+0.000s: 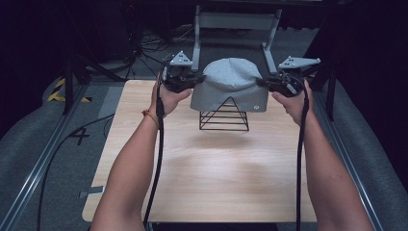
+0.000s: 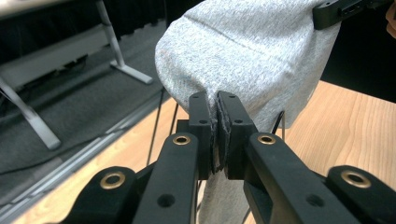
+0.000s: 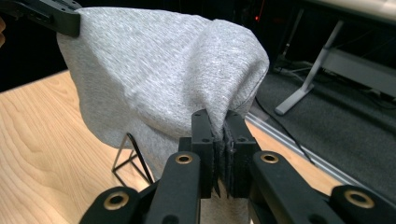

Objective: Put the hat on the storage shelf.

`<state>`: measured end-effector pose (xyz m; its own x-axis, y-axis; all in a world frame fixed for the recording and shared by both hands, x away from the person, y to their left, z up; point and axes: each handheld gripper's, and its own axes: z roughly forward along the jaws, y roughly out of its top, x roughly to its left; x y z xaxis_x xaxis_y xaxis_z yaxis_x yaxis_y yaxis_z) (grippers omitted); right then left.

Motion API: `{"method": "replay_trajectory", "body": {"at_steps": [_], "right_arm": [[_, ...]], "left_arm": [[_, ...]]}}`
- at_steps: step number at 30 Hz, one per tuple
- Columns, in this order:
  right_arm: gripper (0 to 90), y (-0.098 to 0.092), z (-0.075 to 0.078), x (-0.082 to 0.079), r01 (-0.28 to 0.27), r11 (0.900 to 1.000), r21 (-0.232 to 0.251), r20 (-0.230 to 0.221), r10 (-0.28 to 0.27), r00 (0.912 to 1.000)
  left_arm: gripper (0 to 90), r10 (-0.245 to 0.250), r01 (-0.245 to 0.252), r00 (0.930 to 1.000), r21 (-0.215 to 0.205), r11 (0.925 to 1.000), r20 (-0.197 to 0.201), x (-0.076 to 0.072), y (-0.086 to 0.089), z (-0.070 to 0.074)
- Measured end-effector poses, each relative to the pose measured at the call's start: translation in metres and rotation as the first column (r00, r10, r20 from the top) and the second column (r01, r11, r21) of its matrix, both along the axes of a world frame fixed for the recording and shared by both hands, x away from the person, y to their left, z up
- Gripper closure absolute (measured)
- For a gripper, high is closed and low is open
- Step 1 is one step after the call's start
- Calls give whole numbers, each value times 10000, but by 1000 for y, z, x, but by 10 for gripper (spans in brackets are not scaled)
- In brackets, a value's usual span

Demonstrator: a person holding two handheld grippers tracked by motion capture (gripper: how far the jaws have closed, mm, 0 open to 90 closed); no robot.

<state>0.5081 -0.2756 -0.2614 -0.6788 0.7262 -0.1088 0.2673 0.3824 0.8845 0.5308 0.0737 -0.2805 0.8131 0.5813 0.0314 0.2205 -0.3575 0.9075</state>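
while clamped, hands point(image 1: 168, 98) level apart

From my high view I see a pale wood desk point(image 1: 211, 183) on grey carpet point(image 1: 57, 163), a grey metal frame point(image 1: 235, 21) at twelve o'clock, tangled cables point(image 1: 149, 45) at eleven, yellow-black hazard tape point(image 1: 60, 91) at nine, darkness all around.

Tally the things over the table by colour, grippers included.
Grey: 1, the knit hat
Black: 3, the wire stand, the left gripper and the right gripper, each clamped on the hat's edge
Total: 4
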Motion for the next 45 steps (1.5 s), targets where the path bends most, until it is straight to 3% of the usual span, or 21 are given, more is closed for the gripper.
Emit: {"method": "replay_trajectory", "body": {"at_steps": [6,17,22,26,34,36,38,45], "right_arm": [[849,1,-23,5,-85,9999,68,-312,87,9995],[848,3,-62,9,-119,9999,44,-856,123,9963],[849,4,-82,9,-123,9998,-184,-1201,100,9927],[850,7,-96,9,-122,9992,-373,-1436,68,9896],[850,12,-112,8,-81,9992,-381,-1647,17,9863],[839,12,-117,8,-33,9991,-432,-1689,-41,9856],[826,12,-117,8,16,9993,-376,-1691,-79,9856],[732,3,-107,-2,225,9992,-335,-1415,-271,9896]], "left_arm": [[852,-71,68,9993,-79,9999,-360,7,0,-26],[851,-190,204,9962,155,9997,-855,8,-6,-72],[852,-148,183,9942,324,9993,-1069,7,-10,-93],[852,-60,135,9941,688,9975,-1085,4,-13,-106],[852,187,-88,9936,887,9960,-1111,3,-13,-119],[846,250,-157,9951,971,9951,-958,1,-13,-118],[834,254,-177,9959,886,9959,-873,0,-12,-118],[772,590,-516,9963,1156,9920,-618,-11,6,-110]]}}
